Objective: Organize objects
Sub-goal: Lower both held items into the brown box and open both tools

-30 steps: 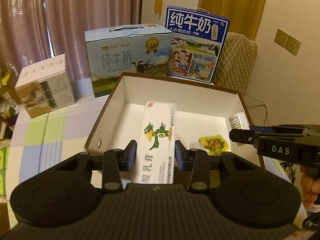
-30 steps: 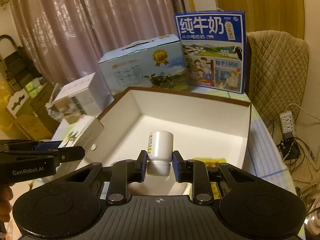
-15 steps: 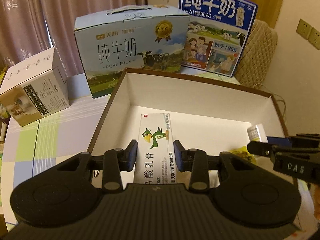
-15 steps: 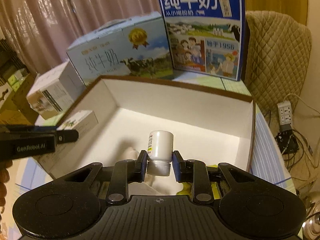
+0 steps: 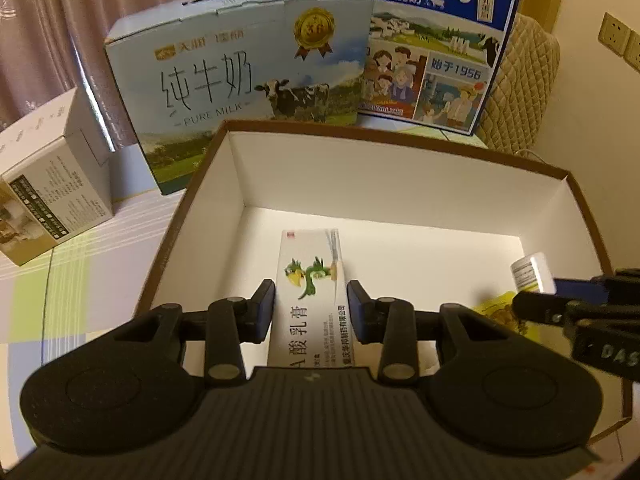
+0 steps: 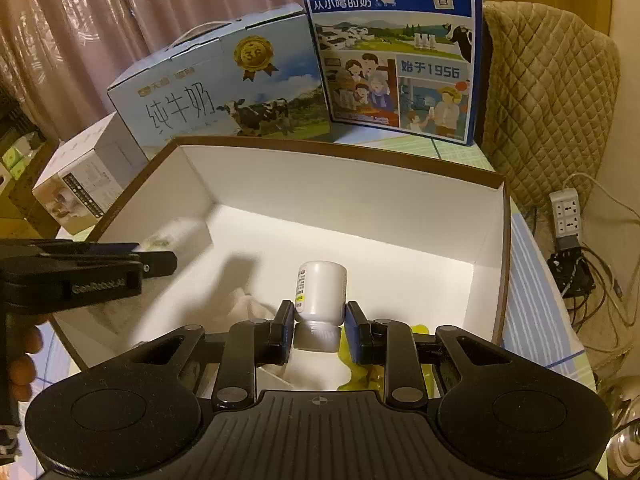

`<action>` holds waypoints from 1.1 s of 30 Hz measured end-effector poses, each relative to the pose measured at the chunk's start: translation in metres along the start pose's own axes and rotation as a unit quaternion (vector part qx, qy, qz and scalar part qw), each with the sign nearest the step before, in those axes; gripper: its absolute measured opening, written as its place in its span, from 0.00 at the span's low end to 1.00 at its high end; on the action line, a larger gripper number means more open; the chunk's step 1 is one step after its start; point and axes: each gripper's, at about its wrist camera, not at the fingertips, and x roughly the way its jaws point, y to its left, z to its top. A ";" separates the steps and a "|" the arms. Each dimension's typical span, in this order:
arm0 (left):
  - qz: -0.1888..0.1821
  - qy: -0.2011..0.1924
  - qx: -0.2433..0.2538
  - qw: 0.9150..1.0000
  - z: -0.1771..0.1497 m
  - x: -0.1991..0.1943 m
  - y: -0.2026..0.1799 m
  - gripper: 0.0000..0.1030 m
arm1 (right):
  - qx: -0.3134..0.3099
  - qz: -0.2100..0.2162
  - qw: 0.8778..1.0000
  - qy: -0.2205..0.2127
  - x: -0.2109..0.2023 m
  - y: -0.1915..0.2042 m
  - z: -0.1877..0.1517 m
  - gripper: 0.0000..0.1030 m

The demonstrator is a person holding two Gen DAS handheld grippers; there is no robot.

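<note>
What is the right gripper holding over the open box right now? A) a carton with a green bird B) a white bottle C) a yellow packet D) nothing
B: the right gripper has its fingers closed on the neck end of the white bottle, above the white-lined box; the bird carton sits in the left gripper.
</note>
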 end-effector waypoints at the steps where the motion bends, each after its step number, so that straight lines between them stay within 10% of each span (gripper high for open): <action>1: 0.005 0.001 0.000 1.000 -0.002 0.003 0.000 0.32 | 0.001 0.000 1.000 0.000 0.000 -0.001 0.000 0.23; 22: 0.000 -0.003 0.006 1.000 -0.016 -0.020 0.010 0.62 | -0.005 0.010 1.000 -0.021 0.001 0.009 0.002 0.24; 27: -0.005 -0.016 0.003 1.000 -0.019 -0.034 0.012 0.71 | 0.006 0.026 0.998 -0.058 -0.012 0.004 0.001 0.63; 33: -0.018 -0.030 -0.005 0.999 -0.027 -0.058 0.014 0.82 | 0.003 0.031 0.996 -0.083 -0.039 0.000 -0.013 0.65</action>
